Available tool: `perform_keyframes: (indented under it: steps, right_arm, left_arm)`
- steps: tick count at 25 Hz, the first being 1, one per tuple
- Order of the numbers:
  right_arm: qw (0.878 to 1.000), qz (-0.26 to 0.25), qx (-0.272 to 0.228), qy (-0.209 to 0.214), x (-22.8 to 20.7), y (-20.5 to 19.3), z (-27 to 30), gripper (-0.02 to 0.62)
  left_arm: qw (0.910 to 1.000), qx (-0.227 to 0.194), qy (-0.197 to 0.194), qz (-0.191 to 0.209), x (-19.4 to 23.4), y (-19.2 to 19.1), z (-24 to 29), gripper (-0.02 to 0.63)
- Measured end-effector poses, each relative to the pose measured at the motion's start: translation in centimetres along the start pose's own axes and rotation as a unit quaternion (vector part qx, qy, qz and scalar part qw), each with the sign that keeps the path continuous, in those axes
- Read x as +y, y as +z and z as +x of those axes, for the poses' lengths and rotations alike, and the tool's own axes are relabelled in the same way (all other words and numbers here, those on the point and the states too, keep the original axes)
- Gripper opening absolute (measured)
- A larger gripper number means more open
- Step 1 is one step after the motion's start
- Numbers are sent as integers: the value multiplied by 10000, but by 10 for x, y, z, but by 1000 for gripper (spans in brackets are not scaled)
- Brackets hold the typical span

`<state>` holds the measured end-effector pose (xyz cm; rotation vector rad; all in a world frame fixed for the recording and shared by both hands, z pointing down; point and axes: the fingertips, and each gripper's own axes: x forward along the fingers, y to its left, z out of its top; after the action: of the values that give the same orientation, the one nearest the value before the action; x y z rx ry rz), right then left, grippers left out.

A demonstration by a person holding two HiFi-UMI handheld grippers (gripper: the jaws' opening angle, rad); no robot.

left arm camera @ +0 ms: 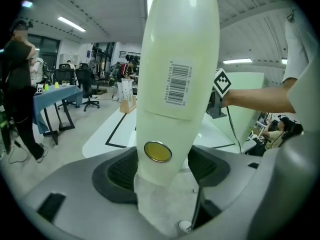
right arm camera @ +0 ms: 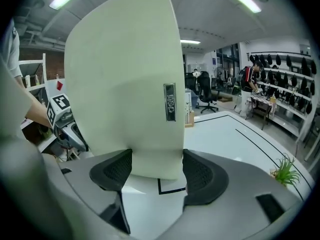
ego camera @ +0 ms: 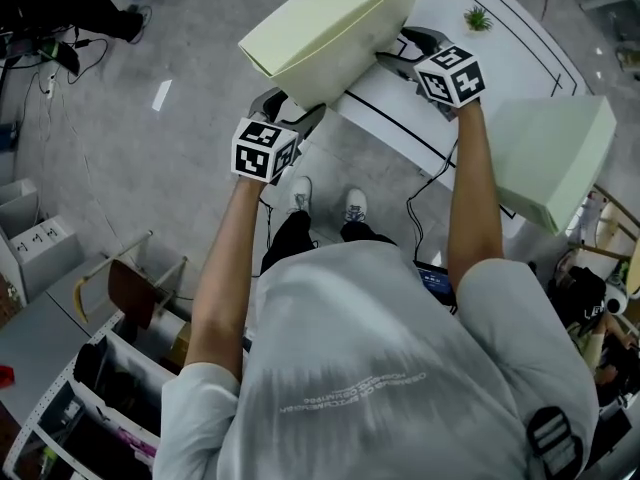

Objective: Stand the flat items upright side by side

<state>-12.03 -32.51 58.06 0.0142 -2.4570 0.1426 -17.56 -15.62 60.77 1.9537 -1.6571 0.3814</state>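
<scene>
A pale box (ego camera: 335,23) hangs clamped between left gripper (ego camera: 293,110) and right gripper (ego camera: 403,53).
A slackening pinch could drop it onto the table (ego camera: 500,63).

Pale cream flat box (ego camera: 330,23), tilted in mid-air, second box (ego camera: 555,158) upright at right

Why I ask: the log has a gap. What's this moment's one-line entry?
left gripper: shut on box | right gripper: shut on box | box: lifted over table | second box: at right

My box (ego camera: 330,28) is pale cream-green, with a white barcode label (left arm camera: 178,83) striped in black and a gold disc (left arm camera: 158,151); the table (ego camera: 510,68) is white, lined black
</scene>
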Motion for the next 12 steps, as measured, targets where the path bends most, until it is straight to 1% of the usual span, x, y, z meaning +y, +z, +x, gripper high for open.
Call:
perform_keyframes:
  steps: [7, 12]
  right_arm:
    - [9998, -34, -182, -31, -19, 4, 0, 341]
    - [9994, 50, -238, -259, -41, 9, -2, 341]
  left_arm:
    - [9998, -178, 96, -29, -4, 10, 13, 325]
    - [9998, -152, 98, -17, -12, 18, 26, 311]
